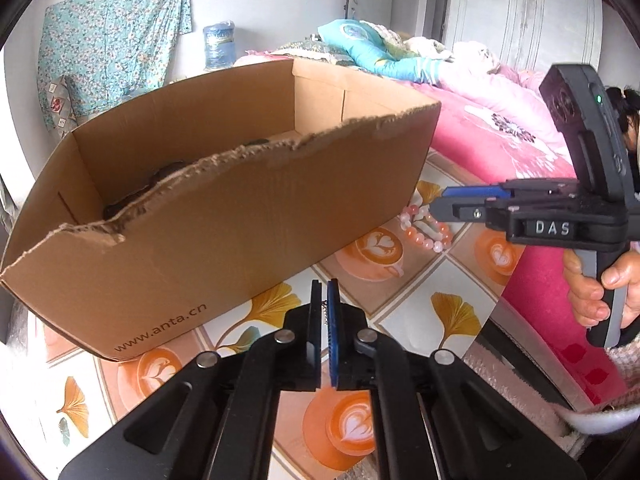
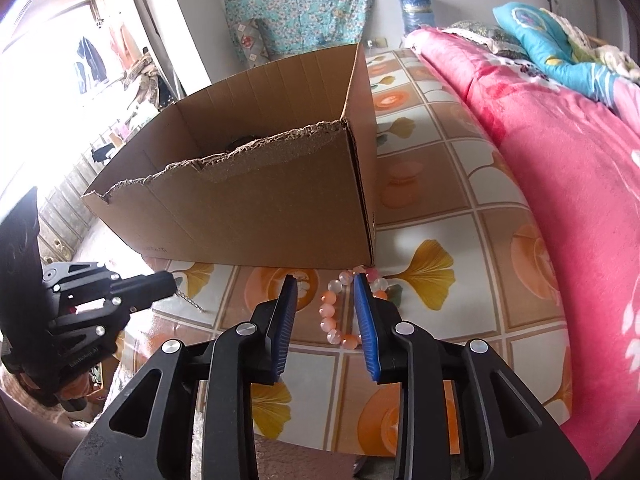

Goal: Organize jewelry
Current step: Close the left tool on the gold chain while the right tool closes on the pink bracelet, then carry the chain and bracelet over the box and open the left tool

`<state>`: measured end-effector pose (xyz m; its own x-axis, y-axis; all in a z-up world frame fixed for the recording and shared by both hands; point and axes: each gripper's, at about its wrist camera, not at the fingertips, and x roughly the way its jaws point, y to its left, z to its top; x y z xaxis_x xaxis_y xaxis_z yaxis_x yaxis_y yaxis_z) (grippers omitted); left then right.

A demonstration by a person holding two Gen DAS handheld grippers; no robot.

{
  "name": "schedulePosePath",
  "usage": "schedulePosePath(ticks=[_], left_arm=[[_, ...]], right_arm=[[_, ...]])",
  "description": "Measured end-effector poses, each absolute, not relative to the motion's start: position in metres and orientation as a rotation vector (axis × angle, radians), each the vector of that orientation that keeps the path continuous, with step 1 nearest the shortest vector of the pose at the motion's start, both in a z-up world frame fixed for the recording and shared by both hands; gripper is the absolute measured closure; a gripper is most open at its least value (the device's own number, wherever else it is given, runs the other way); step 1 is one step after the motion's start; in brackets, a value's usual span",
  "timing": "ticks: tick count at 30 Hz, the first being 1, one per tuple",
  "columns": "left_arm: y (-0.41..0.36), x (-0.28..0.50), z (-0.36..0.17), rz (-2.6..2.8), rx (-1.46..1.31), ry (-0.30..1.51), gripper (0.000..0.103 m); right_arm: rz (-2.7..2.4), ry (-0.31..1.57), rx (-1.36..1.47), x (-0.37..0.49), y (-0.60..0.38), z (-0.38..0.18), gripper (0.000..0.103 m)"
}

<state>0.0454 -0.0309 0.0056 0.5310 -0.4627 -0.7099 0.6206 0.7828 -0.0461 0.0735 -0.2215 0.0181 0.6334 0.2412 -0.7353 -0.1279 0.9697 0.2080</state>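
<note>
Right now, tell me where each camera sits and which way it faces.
Left wrist: on the left gripper, angled down at the cardboard box; its jaws pinch a thin chain; the right gripper and a hand show.
Right wrist: on the right gripper, angled down over the bead bracelet, jaws apart; the left gripper shows at left.
Both share the box, bracelet, patterned tablecloth and pink blanket.
</note>
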Motion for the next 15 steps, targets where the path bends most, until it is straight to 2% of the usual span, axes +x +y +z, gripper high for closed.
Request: schedulePosePath(ticks=[15], left_arm=[[0.004, 0.038, 0.042, -0.667, 0.080, 0.680, 0.101]], right_arm=[[0.113, 0.976, -0.045, 0.103, -0.190, -0.011, 0.072]])
